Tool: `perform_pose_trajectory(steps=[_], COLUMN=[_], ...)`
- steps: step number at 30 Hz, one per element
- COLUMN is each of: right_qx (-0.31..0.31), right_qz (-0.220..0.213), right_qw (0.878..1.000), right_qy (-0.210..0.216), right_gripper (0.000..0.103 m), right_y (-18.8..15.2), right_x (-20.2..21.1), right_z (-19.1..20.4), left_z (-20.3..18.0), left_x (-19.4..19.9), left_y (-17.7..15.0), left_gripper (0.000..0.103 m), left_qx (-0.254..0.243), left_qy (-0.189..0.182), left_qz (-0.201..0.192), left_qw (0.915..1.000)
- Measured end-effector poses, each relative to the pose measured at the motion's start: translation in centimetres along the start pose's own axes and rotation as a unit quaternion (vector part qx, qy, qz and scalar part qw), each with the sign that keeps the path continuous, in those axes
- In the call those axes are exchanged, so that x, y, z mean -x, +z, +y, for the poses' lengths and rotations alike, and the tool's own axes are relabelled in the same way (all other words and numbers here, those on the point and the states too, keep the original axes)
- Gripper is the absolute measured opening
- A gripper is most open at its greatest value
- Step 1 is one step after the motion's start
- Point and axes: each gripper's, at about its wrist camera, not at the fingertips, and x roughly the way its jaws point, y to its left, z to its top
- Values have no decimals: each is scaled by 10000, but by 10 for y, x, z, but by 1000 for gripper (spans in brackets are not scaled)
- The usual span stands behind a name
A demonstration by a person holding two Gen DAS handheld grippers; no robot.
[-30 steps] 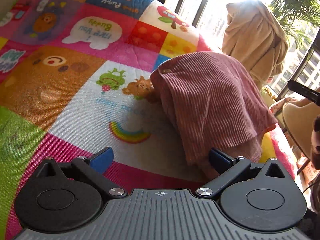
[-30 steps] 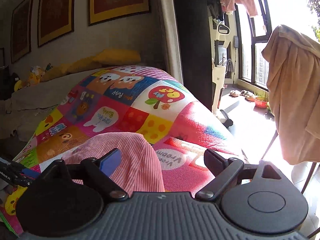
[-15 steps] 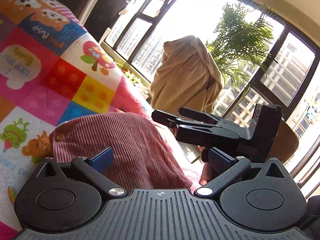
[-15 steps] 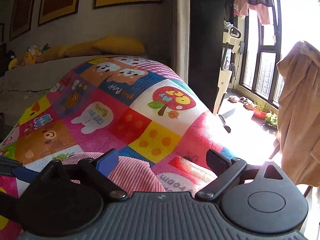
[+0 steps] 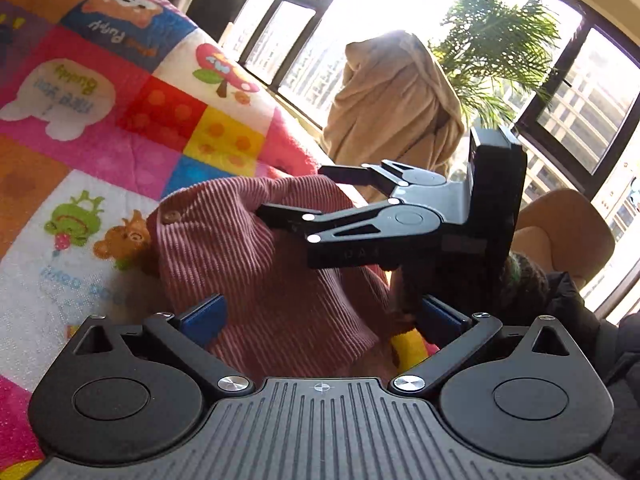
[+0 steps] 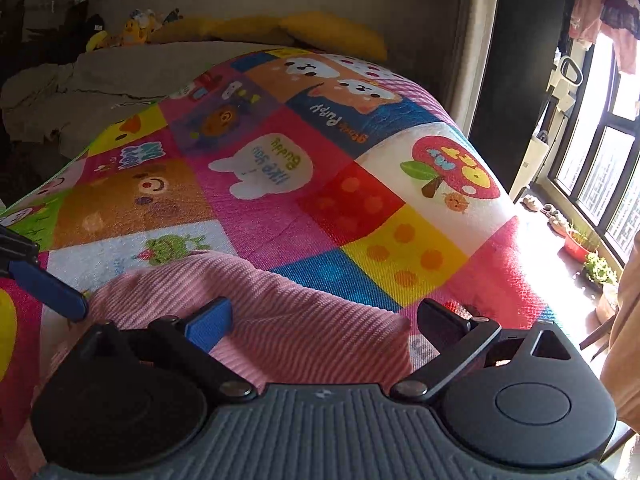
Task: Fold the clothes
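Pink ribbed garment [image 5: 256, 256] with a little brown button [image 5: 171, 216], bunched up in a rumpled heap on the colorful cartoon bedspread [image 5: 168, 120].

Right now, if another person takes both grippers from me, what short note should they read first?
Left gripper: open, holding nothing, just above the near edge of the pink ribbed corduroy garment.
Right gripper: open, holding nothing, over the same garment.
The garment lies bunched on the colourful patchwork cartoon blanket, a button showing at one corner.
Done: partly folded over, not neat.
Left: grip an edge, flatten it and finish the fold.
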Motion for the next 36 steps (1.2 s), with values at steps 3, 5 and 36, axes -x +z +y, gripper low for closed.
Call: perform_pose_trajectory(steps=[3,5,36], right_qx=[-150,-313,-430], right_qz=[-170,-320,-628], right_qw=[9997,9990,9964], right_qy=[97,-88,-372], right_gripper=[100,100,83], right_y=[1,-1,-3], right_x=[12,26,43], right_z=[-9,-21,-6], left_z=[19,26,55], left_x=[10,4,-25], left_y=[29,44,26], left_gripper=[103,103,103], left_qx=[323,441,-331], left_qy=[675,954,2507], left_qz=[-352,-448,-72], left_qw=[9966,9935,9675])
